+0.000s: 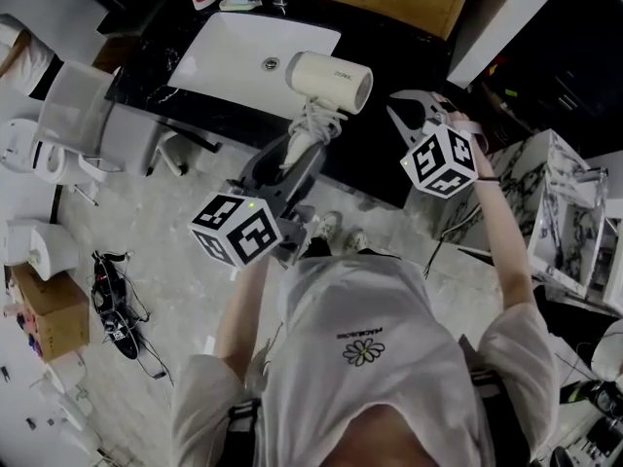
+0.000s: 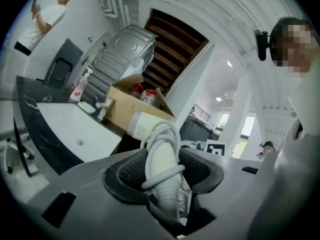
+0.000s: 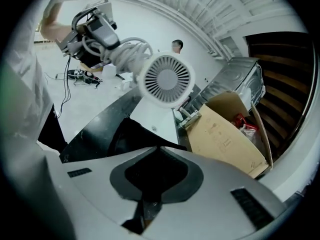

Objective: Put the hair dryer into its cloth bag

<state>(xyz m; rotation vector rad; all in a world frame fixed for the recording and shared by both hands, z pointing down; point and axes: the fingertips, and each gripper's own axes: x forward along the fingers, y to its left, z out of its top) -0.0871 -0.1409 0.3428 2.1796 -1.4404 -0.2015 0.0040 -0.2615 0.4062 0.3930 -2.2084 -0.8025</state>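
Observation:
The cream hair dryer (image 1: 331,81) hangs in the air over the black counter, its white cord wound round the handle (image 2: 162,159). My left gripper (image 1: 297,154) is shut on that handle from below, with the pads pressing on both sides of it (image 2: 162,176). In the right gripper view the dryer's round rear grille (image 3: 166,79) faces the camera. My right gripper (image 1: 414,115) is raised to the right of the dryer. Its jaws (image 3: 155,176) are shut on dark cloth, the black bag (image 3: 122,134), which spreads forward over the counter. In the head view the bag is lost against the dark counter.
A white sink basin (image 1: 234,56) is set into the black counter (image 1: 146,66). An open cardboard box (image 3: 225,134) stands behind it, next to a metal machine (image 3: 235,79). A marble-patterned cabinet (image 1: 565,202) is at the right. Another person (image 2: 45,19) stands far off.

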